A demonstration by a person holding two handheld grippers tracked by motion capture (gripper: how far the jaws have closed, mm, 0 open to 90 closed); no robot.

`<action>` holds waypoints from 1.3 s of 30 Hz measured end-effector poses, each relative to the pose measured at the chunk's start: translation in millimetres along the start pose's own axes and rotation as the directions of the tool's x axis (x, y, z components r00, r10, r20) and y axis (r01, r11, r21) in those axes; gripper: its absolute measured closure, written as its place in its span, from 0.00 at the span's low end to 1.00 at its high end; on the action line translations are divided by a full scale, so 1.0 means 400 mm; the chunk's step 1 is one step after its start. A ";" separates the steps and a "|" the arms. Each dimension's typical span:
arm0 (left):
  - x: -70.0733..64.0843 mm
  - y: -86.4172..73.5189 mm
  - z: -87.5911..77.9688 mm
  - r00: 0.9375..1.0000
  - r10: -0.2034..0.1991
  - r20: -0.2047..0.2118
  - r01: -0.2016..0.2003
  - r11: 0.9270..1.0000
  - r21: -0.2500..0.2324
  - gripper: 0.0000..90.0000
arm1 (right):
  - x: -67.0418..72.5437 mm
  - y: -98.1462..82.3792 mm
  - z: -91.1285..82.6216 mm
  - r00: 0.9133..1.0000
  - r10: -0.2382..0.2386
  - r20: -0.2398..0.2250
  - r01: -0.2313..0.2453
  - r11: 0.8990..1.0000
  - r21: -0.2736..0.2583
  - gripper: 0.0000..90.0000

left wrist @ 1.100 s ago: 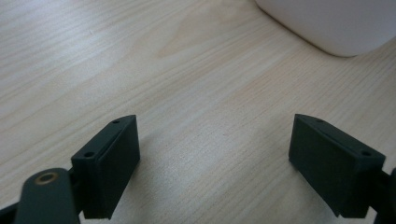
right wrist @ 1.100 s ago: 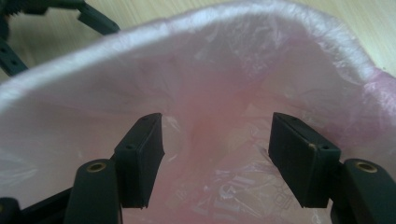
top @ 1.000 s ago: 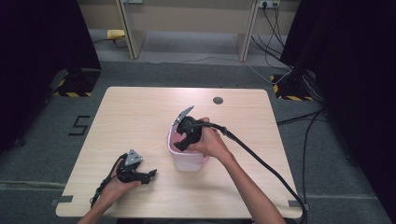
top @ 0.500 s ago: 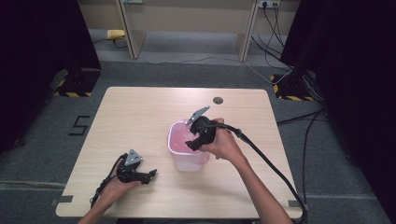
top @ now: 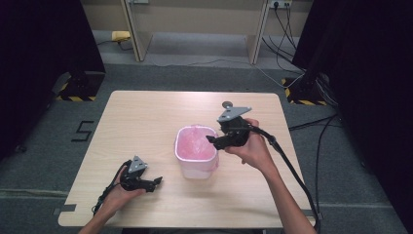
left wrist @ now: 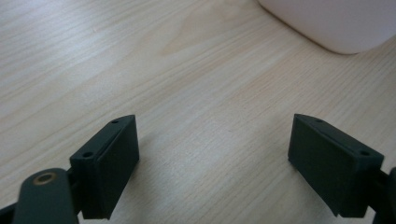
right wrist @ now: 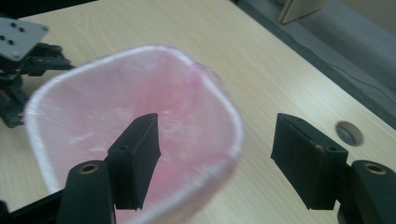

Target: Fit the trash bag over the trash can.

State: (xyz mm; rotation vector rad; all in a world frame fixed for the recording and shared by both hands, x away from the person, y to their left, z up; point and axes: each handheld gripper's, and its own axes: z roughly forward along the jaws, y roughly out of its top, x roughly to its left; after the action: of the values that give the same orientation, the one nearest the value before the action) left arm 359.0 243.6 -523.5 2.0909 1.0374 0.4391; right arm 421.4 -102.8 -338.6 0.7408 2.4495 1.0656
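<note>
A small white bin (top: 195, 168) lined with a pink bag (top: 195, 145) stands at the middle of the wooden table (top: 141, 117). My right gripper (top: 213, 142) hovers at the bin's right rim, jaws pointing left toward it. In the right gripper view its jaws (right wrist: 217, 149) stand wide and have just been opening further, with the bag's rim (right wrist: 140, 51) below and nothing pressed between the pads. My left gripper (top: 157, 182) rests on the table at the front left, open. In the left gripper view (left wrist: 212, 149) bare wood lies between its jaws, with the bin's base (left wrist: 336, 23) ahead.
A round cable hole (top: 227, 104) sits in the table behind the right gripper, seen too in the right gripper view (right wrist: 348, 133). The left gripper (right wrist: 28, 56) shows beyond the bin there. The right gripper's cable (top: 292, 170) trails off the table's right front.
My right gripper has pulled out from over the bin, moving right and a little up, and now sits at its right rim. The left gripper has stayed put.
</note>
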 end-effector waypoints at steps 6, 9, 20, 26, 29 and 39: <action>0.020 -0.010 -0.012 1.000 0.005 0.002 -0.005 1.000 0.001 0.17 | -0.051 -0.078 -0.045 0.996 0.074 0.051 -0.070 0.994 -0.081 0.35; 0.024 -0.013 -0.015 1.000 0.004 -0.001 -0.004 1.000 0.003 0.17 | -0.067 -0.122 -0.053 0.992 0.110 0.066 -0.104 0.990 -0.094 0.34; 0.024 -0.012 -0.014 1.000 0.005 0.001 -0.005 1.000 0.004 0.16 | -0.084 -0.277 -0.018 0.966 0.224 0.131 -0.211 0.972 -0.106 0.29; 0.025 -0.012 -0.014 1.000 0.005 0.002 -0.005 1.000 0.004 0.16 | -0.084 -0.320 0.005 0.959 0.244 0.144 -0.232 0.968 -0.098 0.28; 0.025 -0.012 -0.014 1.000 0.005 0.001 -0.005 1.000 0.005 0.16 | -0.084 -0.336 0.016 0.956 0.251 0.151 -0.241 0.967 -0.083 0.27; 0.028 -0.013 -0.015 1.000 0.013 0.015 -0.013 1.000 0.004 0.16 | -0.076 -0.399 0.044 0.950 0.271 0.153 -0.267 0.963 -0.046 0.27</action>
State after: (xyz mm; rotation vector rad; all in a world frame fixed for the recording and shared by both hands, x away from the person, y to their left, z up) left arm 359.8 257.2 -523.8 2.1022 1.0176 0.4271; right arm 404.0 -203.2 -466.6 1.1314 2.2420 1.0837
